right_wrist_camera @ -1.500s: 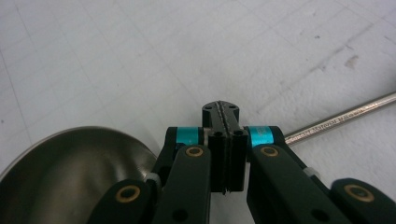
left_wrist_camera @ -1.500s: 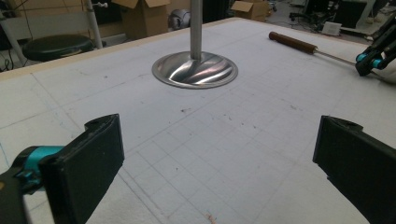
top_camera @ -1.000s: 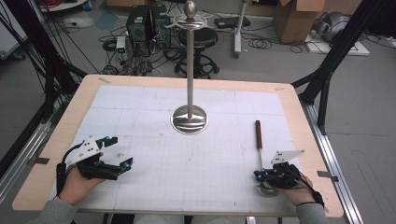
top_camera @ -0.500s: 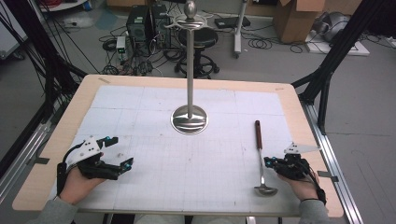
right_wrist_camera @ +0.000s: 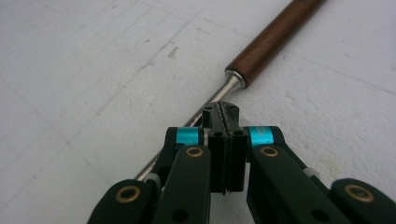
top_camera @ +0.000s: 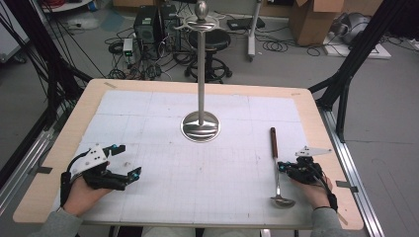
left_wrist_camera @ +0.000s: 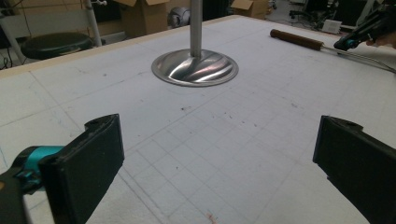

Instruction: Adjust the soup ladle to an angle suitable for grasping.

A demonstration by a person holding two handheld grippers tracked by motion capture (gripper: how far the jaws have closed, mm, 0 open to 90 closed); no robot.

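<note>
A ladle (top_camera: pixel 273 143) with a brown wooden handle (right_wrist_camera: pixel 275 39) and a thin metal shaft lies on the white gridded mat at the right, its bowl (top_camera: pixel 282 201) towards the table's front edge. My right gripper (top_camera: pixel 280 167) is shut, pads pressed together with nothing between them; its tips (right_wrist_camera: pixel 223 109) sit right at the shaft, just below the wooden handle. My left gripper (top_camera: pixel 129 159) rests at the front left, wide open with nothing in it (left_wrist_camera: pixel 217 172). In the left gripper view the ladle (left_wrist_camera: pixel 299 39) and the right gripper (left_wrist_camera: pixel 348 44) appear at the top right.
A tall metal stand (top_camera: pixel 200 126) with a round shiny base (left_wrist_camera: pixel 195 69) rises from the middle of the mat (top_camera: pixel 148 118). The wooden table edge (top_camera: pixel 341 163) runs close to my right hand. Boxes, cables and a stool lie on the floor beyond.
My right hand has slid away from the ladle's bowl, uncovering it, and up along the shaft towards the wooden handle. The left gripper has stayed put.
</note>
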